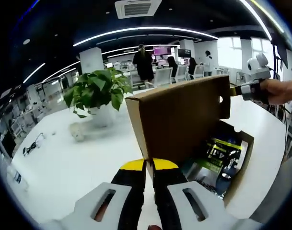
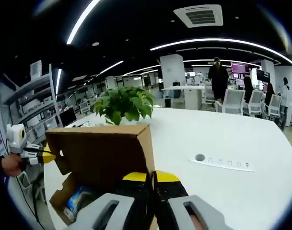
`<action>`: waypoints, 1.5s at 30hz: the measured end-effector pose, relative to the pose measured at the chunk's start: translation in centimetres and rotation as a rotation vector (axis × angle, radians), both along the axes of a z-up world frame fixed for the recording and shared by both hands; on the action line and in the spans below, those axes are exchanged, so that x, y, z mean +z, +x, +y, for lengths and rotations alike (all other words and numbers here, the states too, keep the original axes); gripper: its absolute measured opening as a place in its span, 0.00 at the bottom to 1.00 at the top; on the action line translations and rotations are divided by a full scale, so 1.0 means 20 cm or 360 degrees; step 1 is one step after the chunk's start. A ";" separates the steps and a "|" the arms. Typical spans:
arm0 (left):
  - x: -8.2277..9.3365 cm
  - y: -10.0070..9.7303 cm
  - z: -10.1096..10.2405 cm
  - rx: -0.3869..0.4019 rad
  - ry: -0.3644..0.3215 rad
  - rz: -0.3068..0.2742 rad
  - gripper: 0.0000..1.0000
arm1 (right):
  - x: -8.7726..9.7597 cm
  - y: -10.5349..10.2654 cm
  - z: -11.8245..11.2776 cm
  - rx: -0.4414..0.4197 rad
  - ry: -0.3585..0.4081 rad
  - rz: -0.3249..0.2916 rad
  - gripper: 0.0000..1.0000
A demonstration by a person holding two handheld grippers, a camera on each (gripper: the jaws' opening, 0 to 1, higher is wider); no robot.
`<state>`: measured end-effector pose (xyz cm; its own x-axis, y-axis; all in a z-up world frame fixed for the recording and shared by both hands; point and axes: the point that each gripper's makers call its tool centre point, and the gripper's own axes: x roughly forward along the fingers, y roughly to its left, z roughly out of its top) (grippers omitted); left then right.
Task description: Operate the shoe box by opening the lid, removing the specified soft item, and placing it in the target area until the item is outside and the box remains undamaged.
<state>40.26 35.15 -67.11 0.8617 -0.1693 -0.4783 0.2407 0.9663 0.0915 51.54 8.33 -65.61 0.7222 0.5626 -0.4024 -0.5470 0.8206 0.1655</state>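
Left gripper [image 1: 149, 168]: yellow-tipped jaws pinched together, near-closed, pointing forward from bottom of left gripper view. Right gripper [image 2: 152, 179]: same, jaws pressed nearly shut. My right hand [image 1: 281, 91] visible in left gripper view, wrapped around gripper handle. My left hand [image 2: 10, 164] at edge of right gripper view, gripping likewise.

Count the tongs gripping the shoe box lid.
2. The left tongs pinch the raised lid at one end of its edge; the right tongs pinch the other end.
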 end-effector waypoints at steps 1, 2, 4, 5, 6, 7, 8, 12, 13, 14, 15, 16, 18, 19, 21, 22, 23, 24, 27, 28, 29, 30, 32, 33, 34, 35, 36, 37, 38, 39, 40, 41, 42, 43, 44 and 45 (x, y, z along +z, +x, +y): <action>-0.01 0.00 0.00 0.0001 -0.0005 0.0004 0.02 | -0.01 0.00 0.00 0.0004 -0.0005 0.0002 0.00; -0.02 0.00 0.00 0.0001 -0.0007 0.0010 0.02 | -0.01 0.00 0.00 0.0008 -0.0013 0.0006 0.00; -0.04 0.01 0.01 0.0001 -0.0019 0.0026 0.02 | -0.03 0.01 0.00 0.0013 -0.0027 0.0019 0.00; -0.05 0.01 0.01 -0.0002 -0.0024 0.0031 0.02 | -0.04 0.01 0.00 0.0014 -0.0031 0.0024 0.00; -0.06 0.01 0.01 -0.0006 -0.0023 0.0038 0.02 | -0.05 0.01 0.00 0.0016 -0.0037 0.0028 0.00; -0.06 0.01 0.01 -0.0009 -0.0023 0.0044 0.02 | -0.06 0.01 0.00 0.0022 -0.0049 0.0029 0.00; -0.07 0.01 0.01 -0.0011 -0.0023 0.0049 0.02 | -0.06 0.01 0.00 0.0026 -0.0057 0.0031 0.00; -0.08 0.02 0.01 -0.0015 -0.0028 0.0060 0.02 | -0.11 0.01 0.00 0.0041 -0.0087 0.0057 0.00; -0.08 0.03 0.01 -0.0015 -0.0029 0.0061 0.02 | -0.11 0.01 0.00 0.0039 -0.0089 0.0061 0.00; -0.09 0.03 0.02 -0.0015 -0.0031 0.0063 0.02 | -0.12 0.01 0.00 0.0039 -0.0091 0.0064 0.00; -0.09 0.03 0.02 -0.0016 -0.0033 0.0065 0.02 | -0.12 0.01 0.00 0.0037 -0.0097 0.0070 0.00; -0.09 0.03 0.02 -0.0019 -0.0029 0.0067 0.02 | -0.13 0.01 0.00 0.0036 -0.0101 0.0074 0.00; -0.11 0.04 0.02 -0.0022 -0.0032 0.0078 0.02 | -0.15 0.02 0.00 0.0035 -0.0113 0.0083 0.00; -0.11 0.04 0.02 -0.0023 -0.0036 0.0082 0.02 | -0.16 0.02 0.00 0.0035 -0.0121 0.0090 0.00; -0.12 0.04 0.02 -0.0020 -0.0044 0.0087 0.02 | -0.21 0.00 -0.01 0.0070 -0.0210 0.0115 0.00; -0.13 0.04 0.02 -0.0022 -0.0044 0.0093 0.02 | -0.23 -0.01 -0.02 0.0072 -0.0224 0.0140 0.00; -0.14 0.04 0.02 -0.0022 -0.0044 0.0099 0.02 | -0.24 -0.01 -0.02 0.0068 -0.0218 0.0151 0.00; -0.14 0.04 0.02 -0.0021 -0.0042 0.0104 0.02 | -0.25 -0.01 -0.02 0.0065 -0.0211 0.0153 0.00; -0.15 0.04 0.02 0.0001 -0.0062 0.0115 0.02 | -0.25 -0.02 -0.02 0.0063 -0.0216 0.0151 0.00; -0.15 0.04 0.02 0.0005 -0.0059 0.0115 0.02 | -0.25 -0.01 -0.01 0.0058 -0.0212 0.0152 0.00; -0.15 0.05 0.02 0.0009 -0.0057 0.0115 0.02 | -0.25 -0.01 -0.01 0.0053 -0.0209 0.0154 0.00; -0.16 0.05 0.02 0.0014 -0.0056 0.0119 0.02 | -0.25 -0.01 -0.01 0.0050 -0.0207 0.0156 0.00; -0.17 0.06 0.02 0.0020 -0.0062 0.0132 0.02 | -0.25 0.00 -0.01 0.0045 -0.0202 0.0161 0.00; -0.16 0.06 0.02 0.0022 -0.0065 0.0132 0.02 | -0.25 0.00 -0.01 0.0044 -0.0203 0.0162 0.00; -0.17 0.06 0.02 0.0023 -0.0067 0.0132 0.02 | -0.25 0.00 -0.01 0.0044 -0.0204 0.0162 0.00; -0.17 0.06 0.03 0.0022 -0.0066 0.0132 0.02 | -0.25 0.00 -0.01 0.0045 -0.0206 0.0164 0.00; -0.17 0.07 0.03 0.0023 -0.0065 0.0132 0.02 | -0.26 0.00 -0.01 0.0045 -0.0207 0.0166 0.00; -0.17 0.07 0.03 0.0023 -0.0065 0.0132 0.02 | -0.26 0.00 -0.01 0.0044 -0.0207 0.0169 0.00; -0.17 0.07 0.03 0.0023 -0.0066 0.0132 0.02 | -0.26 0.00 -0.01 0.0042 -0.0206 0.0173 0.00; -0.17 0.07 0.03 0.0023 -0.0064 0.0133 0.02 | -0.26 0.00 -0.01 0.0041 -0.0207 0.0175 0.00; -0.17 0.08 0.03 0.0022 -0.0061 0.0132 0.02 | -0.27 0.00 -0.01 0.0039 -0.0209 0.0176 0.00; -0.17 0.08 0.03 0.0022 -0.0061 0.0131 0.02 | -0.27 0.00 -0.01 0.0039 -0.0211 0.0176 0.00; -0.18 0.08 0.03 0.0022 -0.0060 0.0132 0.02 | -0.27 0.00 -0.01 0.0039 -0.0213 0.0178 0.00; -0.18 0.09 0.03 0.0021 -0.0060 0.0137 0.03 | -0.27 0.00 -0.01 0.0039 -0.0215 0.0180 0.00; -0.18 0.09 0.03 0.0020 -0.0059 0.0140 0.03 | -0.27 0.00 -0.01 0.0039 -0.0215 0.0182 0.00; -0.19 0.09 0.03 0.0020 -0.0059 0.0145 0.03 | -0.28 0.01 -0.01 0.0039 -0.0215 0.0184 0.00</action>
